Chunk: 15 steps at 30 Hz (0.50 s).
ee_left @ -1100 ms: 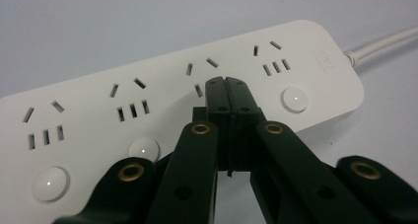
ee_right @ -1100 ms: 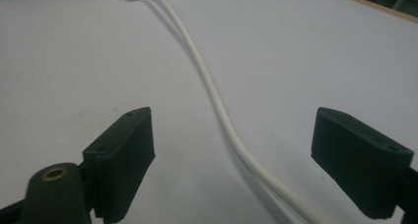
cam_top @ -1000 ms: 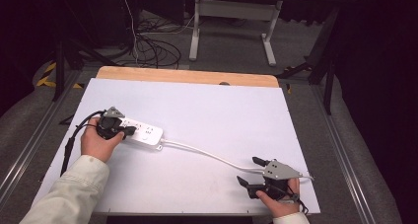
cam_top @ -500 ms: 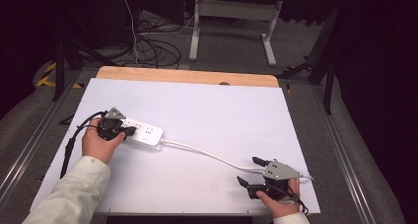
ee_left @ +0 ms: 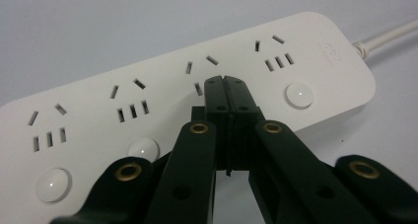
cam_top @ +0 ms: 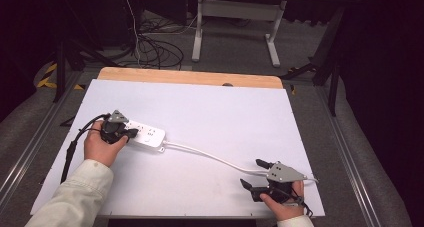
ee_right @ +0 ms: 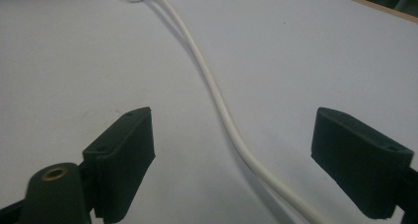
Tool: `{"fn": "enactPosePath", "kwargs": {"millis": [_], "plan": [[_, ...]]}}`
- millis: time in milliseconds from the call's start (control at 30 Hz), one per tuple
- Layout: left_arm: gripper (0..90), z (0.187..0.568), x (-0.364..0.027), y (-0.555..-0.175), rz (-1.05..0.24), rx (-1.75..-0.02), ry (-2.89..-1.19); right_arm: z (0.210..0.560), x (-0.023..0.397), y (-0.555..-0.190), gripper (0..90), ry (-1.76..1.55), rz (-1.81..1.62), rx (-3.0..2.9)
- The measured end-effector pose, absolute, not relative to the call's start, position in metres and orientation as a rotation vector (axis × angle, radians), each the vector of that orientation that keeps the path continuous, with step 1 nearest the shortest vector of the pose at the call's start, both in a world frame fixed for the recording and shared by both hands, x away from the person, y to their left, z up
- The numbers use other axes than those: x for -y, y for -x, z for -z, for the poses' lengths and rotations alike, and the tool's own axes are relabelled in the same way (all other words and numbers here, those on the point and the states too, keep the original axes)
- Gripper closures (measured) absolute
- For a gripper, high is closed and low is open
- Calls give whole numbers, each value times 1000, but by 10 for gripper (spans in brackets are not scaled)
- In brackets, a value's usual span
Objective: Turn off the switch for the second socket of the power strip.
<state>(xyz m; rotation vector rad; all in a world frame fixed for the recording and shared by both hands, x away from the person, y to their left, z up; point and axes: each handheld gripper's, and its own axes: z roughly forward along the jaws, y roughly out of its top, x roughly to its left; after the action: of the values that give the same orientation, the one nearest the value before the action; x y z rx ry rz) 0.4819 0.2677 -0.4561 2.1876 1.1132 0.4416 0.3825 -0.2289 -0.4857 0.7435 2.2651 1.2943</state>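
A white power strip (cam_top: 147,135) lies flat on the left part of the white tabletop (cam_top: 225,107). My left gripper (cam_top: 131,134) is over its near end, held in a hand. In the left gripper view the jaws are shut pad to pad with nothing visible between them, and the gripper (ee_left: 226,81) has its tips on the power strip (ee_left: 148,105) by a socket. The strip's white cord (cam_top: 210,154) runs right toward my right gripper (cam_top: 251,173) near the front right corner. That gripper (ee_right: 236,120) stands open, with the cord (ee_right: 207,76) lying on the table between its jaws, untouched.
A wooden strip (cam_top: 190,78) borders the table's far edge. The left gripper's black cable (cam_top: 72,147) trails off the left side. Behind the table stand a desk frame (cam_top: 235,17) and loose floor cables (cam_top: 150,47). Metal rails run along both sides.
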Motion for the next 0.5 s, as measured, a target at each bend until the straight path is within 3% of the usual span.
{"fn": "enactPosePath", "kwargs": {"millis": [500], "plan": [[900,457,-266,-480,-461,-1103,-2196,486,229,-382,167,-743,-1298,-2264]]}}
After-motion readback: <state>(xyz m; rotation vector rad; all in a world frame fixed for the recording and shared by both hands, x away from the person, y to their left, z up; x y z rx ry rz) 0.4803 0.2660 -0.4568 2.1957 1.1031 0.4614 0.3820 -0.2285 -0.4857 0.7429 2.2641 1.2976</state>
